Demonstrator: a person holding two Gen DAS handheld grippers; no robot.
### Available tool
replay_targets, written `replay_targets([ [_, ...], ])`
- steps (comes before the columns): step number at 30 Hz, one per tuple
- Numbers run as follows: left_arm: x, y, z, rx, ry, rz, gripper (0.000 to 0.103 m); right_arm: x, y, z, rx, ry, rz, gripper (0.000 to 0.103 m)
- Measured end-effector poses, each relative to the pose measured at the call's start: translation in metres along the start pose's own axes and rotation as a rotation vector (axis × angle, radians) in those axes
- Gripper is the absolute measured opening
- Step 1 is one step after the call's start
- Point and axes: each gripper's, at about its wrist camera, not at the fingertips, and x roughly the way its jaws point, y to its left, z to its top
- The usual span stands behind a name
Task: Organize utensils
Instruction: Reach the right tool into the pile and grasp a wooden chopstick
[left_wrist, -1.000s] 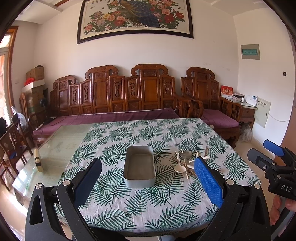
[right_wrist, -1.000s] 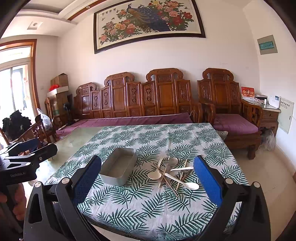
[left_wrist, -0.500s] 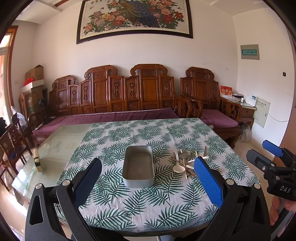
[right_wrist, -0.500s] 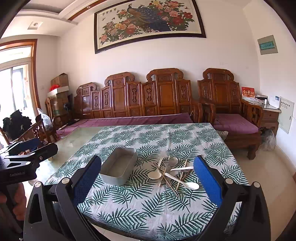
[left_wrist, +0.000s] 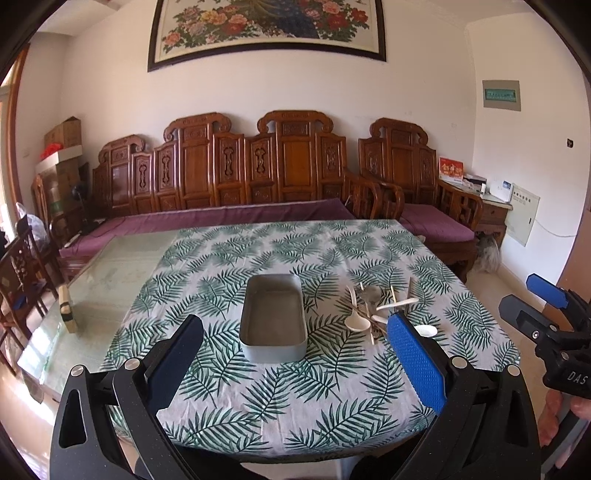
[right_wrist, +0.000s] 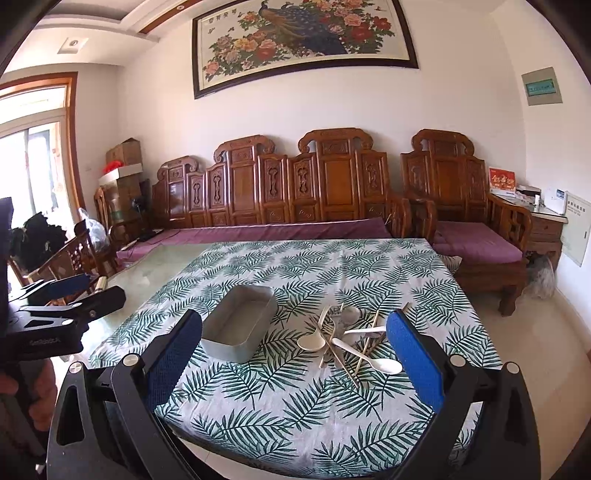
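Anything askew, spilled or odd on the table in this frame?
Only the utensils: spoons and chopsticks lie crossed in a loose heap on the tablecloth, right of the empty metal tray. Nothing looks spilled or damaged.

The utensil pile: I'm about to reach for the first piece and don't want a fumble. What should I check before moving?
1. Metal tray has nothing in it, ready to receive: ok.
2. Right gripper open, holding nothing: ok.
3. Left gripper open, holding nothing: ok.
4. Utensil pile lies right of the tray, apart from it, on the leaf-print tablecloth: ok.
5. A piece free to lift alone: not ok for most, since spoons and chopsticks cross; the white spoon at the near edge looks least tangled.
6. Whether its handle is pinned under a chopstick: cannot tell.
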Motion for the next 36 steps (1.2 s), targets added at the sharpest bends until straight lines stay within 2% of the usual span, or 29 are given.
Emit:
replay_targets([
  [7, 0.034, 0.005, -0.004, 0.004, 0.055, -0.017, 0.097, 0.026, -0.014, -0.004, -0.030, 0.036, 0.017, 0.100],
  [15, 0.073, 0.005, -0.002, 0.062, 0.110, -0.038, 0.097, 0.070, -0.029, -0.009, -0.068, 0.114, 0.044, 0.091],
  [21, 0.103, 0.001, 0.001, 0.086, 0.144, -0.085, 0.097, 0.113, -0.048, -0.013, -0.067, 0.162, 0.087, 0.078],
  [25, 0.127, -0.006, 0.003, 0.112, 0.165, -0.109, 0.097, 0.145, -0.069, -0.017, -0.049, 0.211, 0.076, 0.064],
  [26, 0.132, -0.009, 0.003, 0.116, 0.169, -0.111, 0.097, 0.154, -0.075, -0.020, -0.038, 0.227, 0.077, 0.056],
  [29, 0.151, -0.015, 0.002, 0.122, 0.194, -0.124, 0.097, 0.183, -0.088, -0.030, -0.028, 0.283, 0.092, 0.046],
  [36, 0.192, -0.025, -0.003, 0.108, 0.249, -0.170, 0.097, 0.243, -0.093, -0.059, -0.045, 0.401, 0.140, 0.033],
])
